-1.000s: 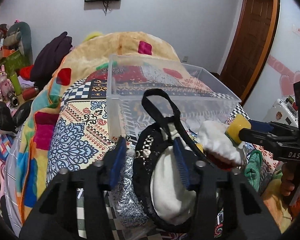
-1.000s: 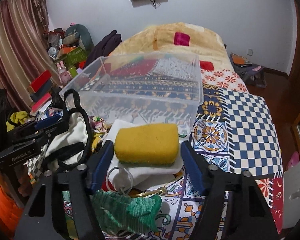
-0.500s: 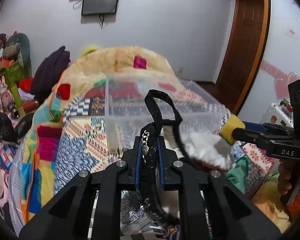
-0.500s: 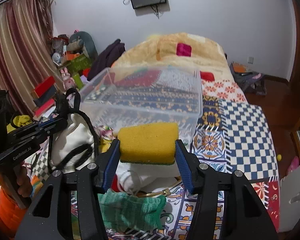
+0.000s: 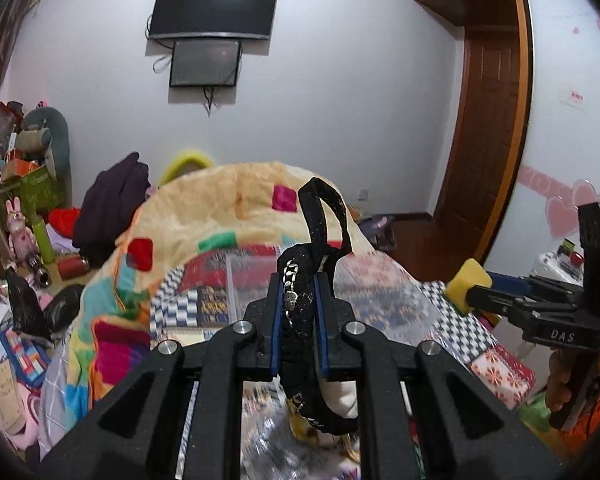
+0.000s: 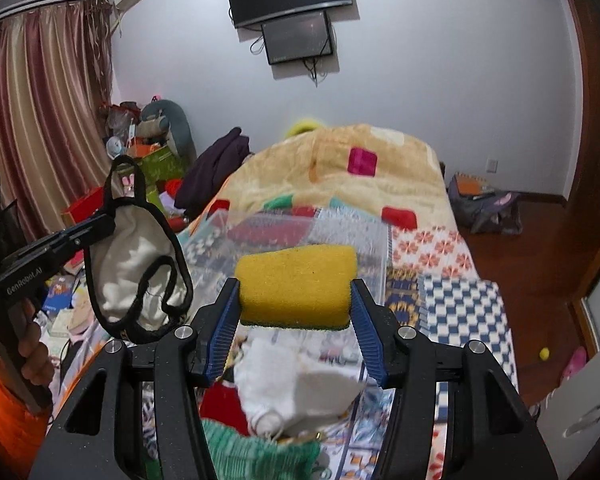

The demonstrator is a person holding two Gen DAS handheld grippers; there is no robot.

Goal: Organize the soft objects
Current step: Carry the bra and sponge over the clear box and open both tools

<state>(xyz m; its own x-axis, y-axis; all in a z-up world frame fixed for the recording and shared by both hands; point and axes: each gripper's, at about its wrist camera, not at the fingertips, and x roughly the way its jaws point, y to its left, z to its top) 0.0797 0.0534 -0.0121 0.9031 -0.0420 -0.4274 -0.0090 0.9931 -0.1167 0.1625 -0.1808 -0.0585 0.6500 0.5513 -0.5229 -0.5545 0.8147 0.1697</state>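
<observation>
My left gripper (image 5: 297, 312) is shut on the black strap of a white fabric bag (image 5: 300, 300) and holds it up in the air; the bag (image 6: 134, 264) hangs below the gripper in the right wrist view. My right gripper (image 6: 296, 292) is shut on a yellow sponge (image 6: 296, 284) with a green underside, lifted above the bed. The sponge (image 5: 466, 286) also shows at the right of the left wrist view. A clear plastic bin (image 6: 340, 236) stands on the bed just beyond both grippers.
A white cloth (image 6: 300, 388), a green knitted item (image 6: 256, 452) and a red item (image 6: 220, 404) lie on the patterned bedspread (image 6: 460, 304) below my right gripper. A heaped yellow blanket (image 6: 340, 168) lies behind the bin. Clutter (image 5: 24, 216) fills the floor at left.
Both grippers closed, the left on the bag's strap and the right on the sponge. Both have lifted their objects off the bed and the views have tilted upward.
</observation>
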